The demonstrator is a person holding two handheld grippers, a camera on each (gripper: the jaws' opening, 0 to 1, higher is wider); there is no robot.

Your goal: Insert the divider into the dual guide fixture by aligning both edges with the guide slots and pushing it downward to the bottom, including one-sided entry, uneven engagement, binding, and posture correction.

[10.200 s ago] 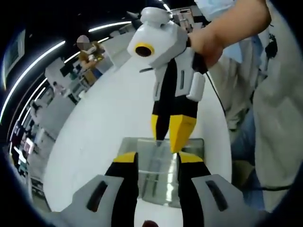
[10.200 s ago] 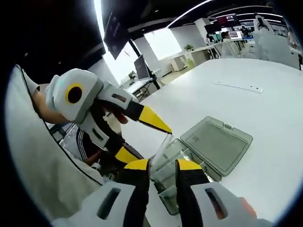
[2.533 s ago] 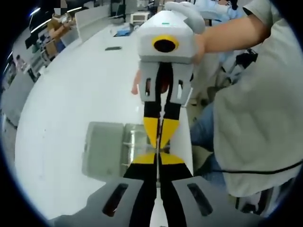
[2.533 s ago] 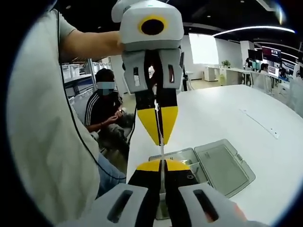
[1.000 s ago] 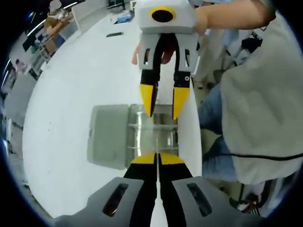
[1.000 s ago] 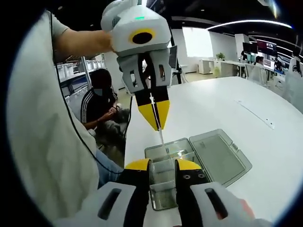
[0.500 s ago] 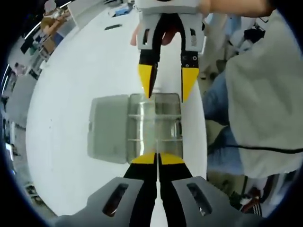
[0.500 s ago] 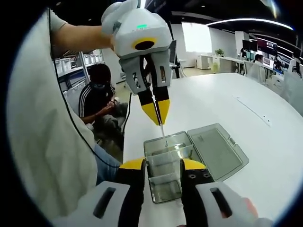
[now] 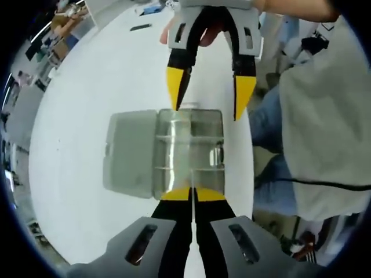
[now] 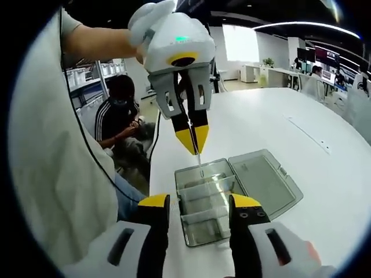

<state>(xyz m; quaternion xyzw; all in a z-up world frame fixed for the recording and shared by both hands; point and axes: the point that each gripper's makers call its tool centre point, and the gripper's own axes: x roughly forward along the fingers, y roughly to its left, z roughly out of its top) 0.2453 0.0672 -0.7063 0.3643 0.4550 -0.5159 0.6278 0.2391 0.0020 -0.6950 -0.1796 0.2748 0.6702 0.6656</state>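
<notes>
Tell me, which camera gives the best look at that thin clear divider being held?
The right gripper view. There the divider hangs as a thin clear strip from the closed tips of the left gripper, just above the open clear box. In the left gripper view it is edge-on between that gripper's own tips, so hardly visible.

**Hidden, cropped or unclear parts**

Being cut off by the top edge of the left gripper view: the body of the right gripper (image 9: 211,98), leaving just its spread yellow-tipped jaws. Blending almost invisibly into the clear fixture box (image 10: 203,207): the thin transparent divider (image 10: 199,160), pinched by the left gripper (image 10: 193,141), its lower edge too faint to place against the guide slots. Covering the near end of the box in the left gripper view: the left gripper's own closed tips. Remaining too small and blurred to identify: a dark flat item (image 9: 141,26) far across the white table (image 9: 87,104). Running out of frame at the lower right: the person's grey shirt (image 9: 324,116).
</notes>
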